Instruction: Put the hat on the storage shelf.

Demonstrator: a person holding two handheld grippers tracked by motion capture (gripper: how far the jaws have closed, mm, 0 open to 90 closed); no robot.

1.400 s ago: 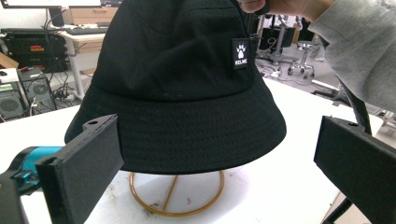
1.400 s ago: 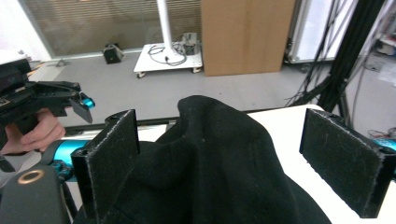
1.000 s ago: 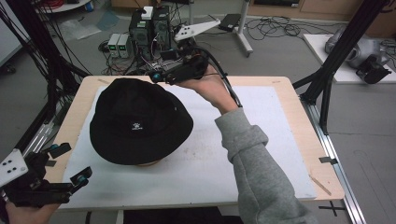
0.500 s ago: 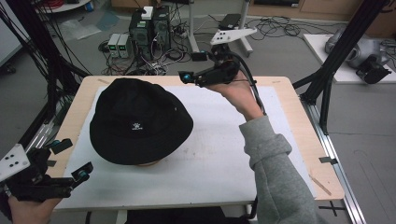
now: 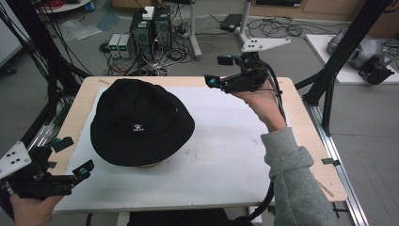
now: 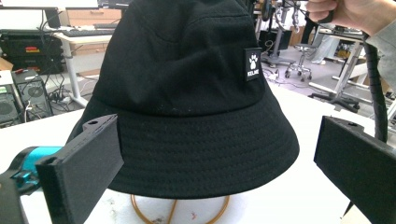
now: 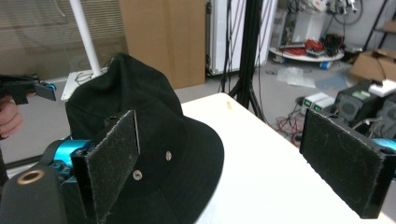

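Note:
A black bucket hat (image 5: 141,122) with a small white paw label sits on a stand on the white mat (image 5: 226,141). In the left gripper view the hat (image 6: 196,93) rests on a thin brown ring stand (image 6: 180,212). My left gripper (image 5: 73,155) stands open at the table's front left corner, pointing at the hat's brim, nothing between its jaws. My right gripper (image 5: 219,70) is held up over the far edge of the table, to the right of the hat, open and empty. The right gripper view looks at the hat (image 7: 154,154) from behind.
The wooden table (image 5: 310,136) carries the white mat. Black frame posts (image 5: 343,52) stand at both sides. Computers and cables (image 5: 150,33) lie on the floor beyond the far edge. A grey sleeve (image 5: 294,174) crosses the table's right front.
My right gripper has moved to the right, away from the hat's far rim, and stays open. The left gripper has barely shifted.

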